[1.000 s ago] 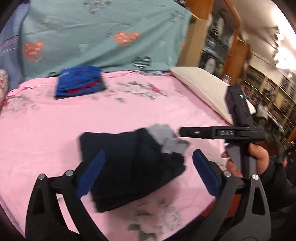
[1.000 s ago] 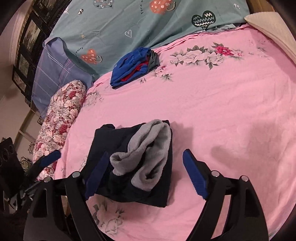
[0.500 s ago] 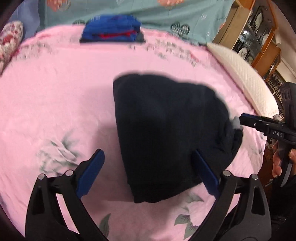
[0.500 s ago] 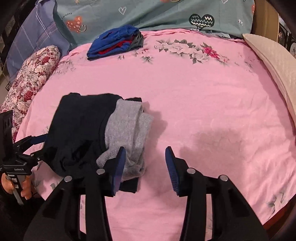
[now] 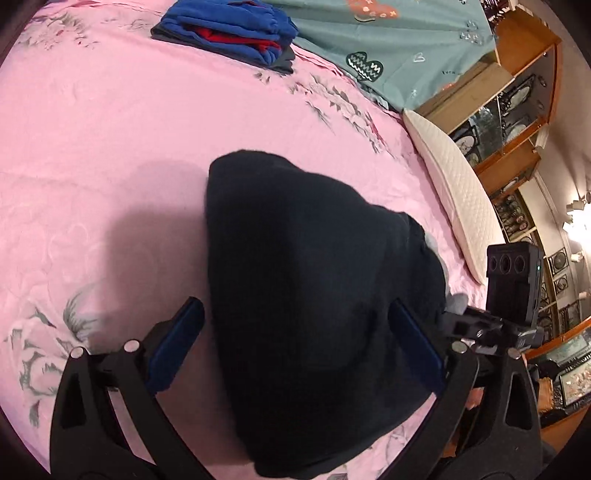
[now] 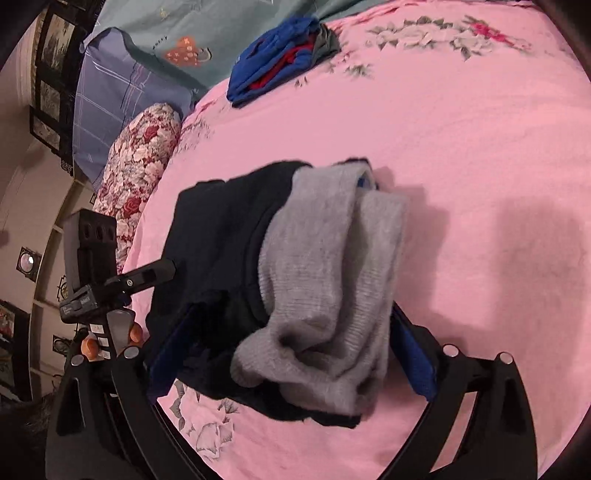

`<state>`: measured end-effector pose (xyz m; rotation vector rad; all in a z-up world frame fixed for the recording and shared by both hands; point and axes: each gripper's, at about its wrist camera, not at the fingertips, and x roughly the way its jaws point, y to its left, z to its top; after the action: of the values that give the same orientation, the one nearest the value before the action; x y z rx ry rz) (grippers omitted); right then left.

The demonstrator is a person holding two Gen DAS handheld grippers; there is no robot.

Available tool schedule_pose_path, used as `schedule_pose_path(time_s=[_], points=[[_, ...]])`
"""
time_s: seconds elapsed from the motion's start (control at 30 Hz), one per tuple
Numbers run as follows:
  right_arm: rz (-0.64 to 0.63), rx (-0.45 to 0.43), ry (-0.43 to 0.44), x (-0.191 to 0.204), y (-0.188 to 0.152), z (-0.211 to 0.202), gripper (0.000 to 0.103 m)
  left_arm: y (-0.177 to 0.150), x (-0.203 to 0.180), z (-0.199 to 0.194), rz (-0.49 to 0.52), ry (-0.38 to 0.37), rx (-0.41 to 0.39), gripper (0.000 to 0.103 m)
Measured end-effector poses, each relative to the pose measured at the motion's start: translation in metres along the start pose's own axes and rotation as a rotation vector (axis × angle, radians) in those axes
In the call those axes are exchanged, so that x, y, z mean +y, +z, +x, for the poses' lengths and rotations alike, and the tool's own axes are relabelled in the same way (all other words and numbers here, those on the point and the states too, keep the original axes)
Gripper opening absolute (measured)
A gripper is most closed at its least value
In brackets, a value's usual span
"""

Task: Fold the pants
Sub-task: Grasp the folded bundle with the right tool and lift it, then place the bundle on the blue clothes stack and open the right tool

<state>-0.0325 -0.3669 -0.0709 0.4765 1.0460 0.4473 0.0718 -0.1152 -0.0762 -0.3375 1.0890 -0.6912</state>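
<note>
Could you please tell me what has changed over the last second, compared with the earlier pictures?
Both claws have closed in on the folded dark pants: the left claw and the right claw now straddle opposite ends, jaws open, the right over the grey lining. The blue clothes pile on the pink bedsheet stayed put.

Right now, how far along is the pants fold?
Done: the dark pants already sit as a compact folded bundle on the pink bedsheet, grey cuffs lying on top. In hand: the left claw and right claw both straddle the bundle, open. Left: probably grip and move it to the folded blue stack.
</note>
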Motion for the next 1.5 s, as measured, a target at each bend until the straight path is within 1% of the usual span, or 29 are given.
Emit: schedule_pose_path(time_s=[0.03, 0.07, 0.1, 0.13, 0.17, 0.23, 0.27, 0.37, 0.43, 0.53, 0.63, 0.73, 0.83, 0.9, 0.93, 0.97, 1.0, 1.03, 1.07, 1.1, 1.13, 1.17, 1.2, 1.23, 1.3, 1.37, 1.4, 1.47, 1.5], points=[[-0.004, 0.005, 0.004, 0.002, 0.0, 0.0, 0.091, -0.001, -0.001, 0.0, -0.009, -0.017, -0.001, 0.1], [-0.008, 0.003, 0.01, 0.003, 0.001, -0.002, 0.074, -0.001, -0.004, 0.003, -0.012, -0.045, 0.011, 0.088], [-0.008, 0.001, 0.024, 0.003, 0.001, -0.005, 0.064, -0.001, -0.009, 0.005, -0.004, -0.027, 0.014, 0.071], [-0.009, -0.011, 0.035, 0.002, 0.001, -0.01, 0.049, -0.003, -0.012, 0.003, 0.014, 0.011, 0.005, 0.061], [-0.01, -0.023, 0.037, 0.003, 0.0, -0.015, 0.043, -0.002, -0.013, 0.004, 0.012, 0.003, 0.008, 0.052], [-0.017, -0.047, 0.029, 0.009, -0.002, -0.02, 0.042, -0.001, -0.01, 0.001, -0.016, -0.026, 0.002, 0.048], [-0.025, -0.059, 0.026, 0.015, -0.001, -0.022, 0.041, 0.0, -0.011, -0.003, -0.015, -0.025, -0.008, 0.048], [-0.064, -0.102, 0.044, 0.038, 0.015, -0.034, 0.04, 0.007, -0.019, -0.016, 0.012, -0.029, -0.04, 0.047], [-0.12, -0.137, 0.045, 0.06, 0.04, -0.044, 0.04, 0.023, -0.024, -0.028, 0.033, -0.026, -0.066, 0.047], [-0.173, -0.193, 0.042, 0.087, 0.096, -0.051, 0.04, 0.068, -0.031, -0.053, 0.073, 0.0, -0.133, 0.047], [-0.234, -0.261, 0.02, 0.112, 0.165, -0.053, 0.04, 0.136, -0.038, -0.078, 0.119, 0.045, -0.219, 0.047], [-0.258, -0.334, 0.0, 0.124, 0.249, -0.045, 0.04, 0.222, -0.035, -0.091, 0.127, 0.074, -0.294, 0.048], [-0.252, -0.371, -0.034, 0.115, 0.326, -0.016, 0.042, 0.301, -0.023, -0.083, 0.135, 0.124, -0.346, 0.057], [-0.203, -0.358, -0.076, 0.091, 0.372, 0.023, 0.053, 0.348, -0.006, -0.051, 0.132, 0.162, -0.337, 0.087], [-0.178, -0.343, -0.153, 0.074, 0.391, 0.049, 0.066, 0.368, 0.013, -0.027, 0.12, 0.198, -0.315, 0.093], [-0.164, -0.336, -0.235, 0.061, 0.4, 0.068, 0.068, 0.379, 0.03, -0.007, 0.108, 0.247, -0.294, 0.094], [-0.129, -0.312, -0.339, 0.043, 0.405, 0.091, 0.068, 0.386, 0.056, 0.018, 0.072, 0.33, -0.246, 0.094], [-0.089, -0.307, -0.374, 0.029, 0.404, 0.1, 0.066, 0.388, 0.074, 0.032, 0.034, 0.383, -0.202, 0.093], [-0.057, -0.334, -0.34, 0.021, 0.397, 0.098, 0.065, 0.381, 0.099, 0.041, -0.032, 0.417, -0.16, 0.091], [-0.049, -0.373, -0.308, 0.018, 0.387, 0.089, 0.065, 0.372, 0.109, 0.035, -0.063, 0.363, -0.18, 0.092], [-0.062, -0.411, -0.319, 0.019, 0.375, 0.077, 0.065, 0.361, 0.112, 0.02, -0.073, 0.342, -0.217, 0.093], [-0.082, -0.43, -0.325, 0.023, 0.365, 0.069, 0.067, 0.351, 0.109, 0.006, -0.058, 0.369, -0.238, 0.093], [-0.098, -0.44, -0.323, 0.028, 0.349, 0.056, 0.068, 0.336, 0.102, -0.011, -0.031, 0.404, -0.261, 0.097], [-0.106, -0.432, -0.338, 0.034, 0.332, 0.045, 0.074, 0.323, 0.096, -0.025, -0.012, 0.41, -0.285, 0.099], [-0.129, -0.421, -0.382, 0.051, 0.296, 0.025, 0.082, 0.28, 0.075, -0.063, 0.051, 0.446, -0.365, 0.101], [-0.187, -0.422, -0.439, 0.072, 0.26, 0.009, 0.092, 0.234, 0.053, -0.093, 0.098, 0.488, -0.413, 0.101], [-0.229, -0.424, -0.482, 0.084, 0.236, 0.0, 0.095, 0.211, 0.044, -0.105, 0.111, 0.507, -0.427, 0.101], [-0.271, -0.453, -0.495, 0.1, 0.188, -0.017, 0.102, 0.158, 0.024, -0.124, 0.13, 0.559, -0.443, 0.101], [-0.279, -0.461, -0.493, 0.106, 0.172, -0.024, 0.102, 0.141, 0.017, -0.13, 0.13, 0.565, -0.442, 0.101]])
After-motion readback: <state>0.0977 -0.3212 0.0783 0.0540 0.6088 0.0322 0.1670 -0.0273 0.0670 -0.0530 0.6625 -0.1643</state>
